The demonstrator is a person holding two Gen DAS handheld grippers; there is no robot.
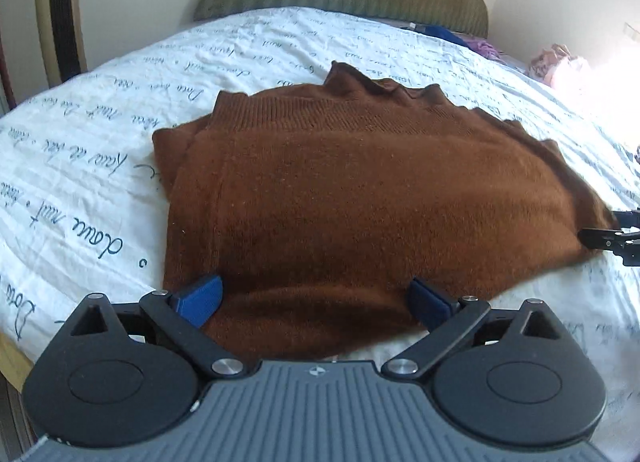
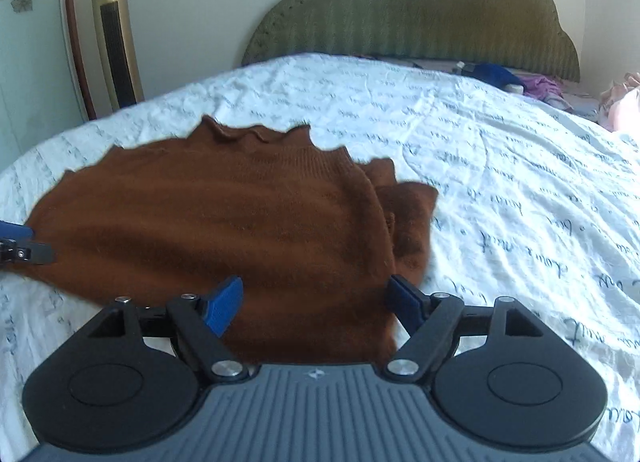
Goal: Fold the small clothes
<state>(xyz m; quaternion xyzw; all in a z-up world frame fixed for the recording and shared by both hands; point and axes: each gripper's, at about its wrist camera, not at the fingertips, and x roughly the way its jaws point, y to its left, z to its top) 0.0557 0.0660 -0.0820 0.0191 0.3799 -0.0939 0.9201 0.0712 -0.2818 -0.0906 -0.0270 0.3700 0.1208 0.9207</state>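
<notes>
A brown knitted sweater (image 1: 352, 198) lies folded on the white bed sheet (image 1: 80, 166), its ribbed wavy hem at the far side. My left gripper (image 1: 316, 302) is open, its blue fingers (image 1: 200, 300) straddling the sweater's near left edge. My right gripper (image 2: 316, 304) is open over the sweater's (image 2: 224, 222) near right corner, where a folded sleeve (image 2: 412, 218) sticks out. The right gripper's tip shows at the right edge of the left wrist view (image 1: 612, 240). The left gripper's tip shows at the left edge of the right wrist view (image 2: 20, 246).
A green padded headboard (image 2: 416, 18) stands at the far end of the bed. Blue and purple clothes (image 2: 516, 80) lie near it on the right. A gold tower fan (image 2: 116, 34) stands by the wall on the left. The sheet (image 2: 520, 202) stretches to the right.
</notes>
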